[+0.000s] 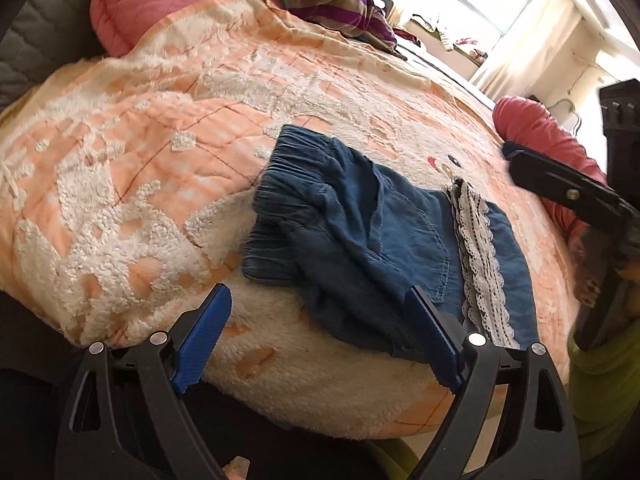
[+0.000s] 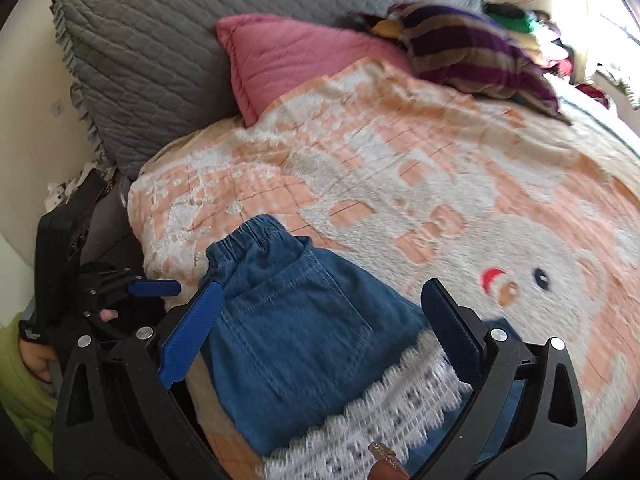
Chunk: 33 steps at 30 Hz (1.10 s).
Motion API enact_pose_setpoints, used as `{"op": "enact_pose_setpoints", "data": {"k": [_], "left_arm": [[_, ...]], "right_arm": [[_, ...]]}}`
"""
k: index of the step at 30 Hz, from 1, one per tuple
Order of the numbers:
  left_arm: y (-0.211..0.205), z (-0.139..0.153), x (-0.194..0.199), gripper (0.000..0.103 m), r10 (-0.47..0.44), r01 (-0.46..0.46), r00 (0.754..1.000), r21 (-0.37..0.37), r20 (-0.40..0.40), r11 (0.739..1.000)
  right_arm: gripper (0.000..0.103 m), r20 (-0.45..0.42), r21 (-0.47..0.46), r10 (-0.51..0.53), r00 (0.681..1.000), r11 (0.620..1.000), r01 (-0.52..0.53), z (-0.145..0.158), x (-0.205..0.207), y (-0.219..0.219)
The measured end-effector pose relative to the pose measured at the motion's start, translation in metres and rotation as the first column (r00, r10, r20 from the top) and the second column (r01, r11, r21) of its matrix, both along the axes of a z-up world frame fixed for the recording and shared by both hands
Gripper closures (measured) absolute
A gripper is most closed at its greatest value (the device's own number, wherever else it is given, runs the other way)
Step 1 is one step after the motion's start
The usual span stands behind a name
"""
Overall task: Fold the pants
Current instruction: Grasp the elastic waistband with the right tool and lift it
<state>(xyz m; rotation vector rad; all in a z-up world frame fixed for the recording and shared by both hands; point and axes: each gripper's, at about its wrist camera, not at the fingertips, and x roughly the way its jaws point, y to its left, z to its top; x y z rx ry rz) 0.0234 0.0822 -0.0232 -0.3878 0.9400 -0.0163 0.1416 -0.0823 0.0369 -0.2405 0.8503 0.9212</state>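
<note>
Two tools — left tool (image 1: 318, 320) and right tool (image 2: 320, 316) — are held released over the denim pants (image 1: 360, 236), bunched on the bed (image 1: 120, 160); folding unfinished — lace hem (image 2: 380, 408) likely to be gripped next.

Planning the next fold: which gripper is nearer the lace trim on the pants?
Right. The right gripper hovers directly over the lace trim; the left gripper sits nearer the waistband side, both open.
</note>
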Motion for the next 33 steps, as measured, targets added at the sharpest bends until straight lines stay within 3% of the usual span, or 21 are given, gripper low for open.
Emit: {"op": "enact_pose_setpoints", "data": {"k": [5, 7, 14, 19, 21, 23, 24, 26, 29, 33], "left_arm": [[0.004, -0.009, 0.006, 0.019, 0.004, -0.004, 1.0, -0.062, 0.004, 0.998], [0.002, -0.009, 0.009, 0.027, -0.009, 0.009, 1.0, -0.064, 0.009, 0.998], [0.002, -0.016, 0.016, 0.027, -0.022, 0.023, 1.0, -0.054, 0.008, 0.998], [0.005, -0.019, 0.02, 0.026, -0.022, 0.023, 1.0, -0.064, 0.008, 0.998], [0.006, -0.019, 0.02, 0.026, -0.022, 0.023, 1.0, -0.069, 0.01, 0.997], [0.006, -0.02, 0.02, 0.024, -0.02, 0.021, 1.0, -0.078, 0.012, 0.997], [0.007, -0.02, 0.02, 0.023, -0.019, 0.02, 1.0, -0.082, 0.013, 0.996], [0.008, -0.019, 0.019, 0.022, -0.015, 0.016, 1.0, -0.1, 0.011, 0.995], [0.012, -0.017, 0.015, 0.018, 0.0, 0.003, 1.0, -0.145, 0.02, 0.989], [0.01, -0.014, 0.014, 0.015, 0.009, -0.005, 1.0, -0.139, 0.026, 0.99]], "right_arm": [[0.009, -0.053, -0.055, 0.098, 0.994, 0.993, -0.101, -0.018, 0.014, 0.043], [0.009, -0.074, -0.064, 0.14, 0.987, 0.987, -0.145, -0.025, 0.018, 0.057], [0.009, -0.134, -0.125, 0.261, 0.956, 0.953, -0.277, -0.048, 0.027, 0.109], [0.01, -0.212, -0.117, 0.313, 0.926, 0.933, -0.342, -0.065, 0.039, 0.133], [0.015, -0.237, -0.108, 0.321, 0.917, 0.929, -0.353, -0.072, 0.043, 0.138], [0.032, -0.257, -0.091, 0.32, 0.912, 0.931, -0.353, -0.077, 0.045, 0.141], [0.051, -0.253, -0.082, 0.319, 0.913, 0.933, -0.349, -0.079, 0.045, 0.14], [0.071, -0.24, -0.058, 0.323, 0.915, 0.937, -0.346, -0.076, 0.043, 0.135], [0.081, -0.214, 0.006, 0.313, 0.925, 0.948, -0.319, -0.059, 0.046, 0.115], [0.082, -0.181, 0.084, 0.303, 0.936, 0.953, -0.293, -0.032, 0.047, 0.079]]}}
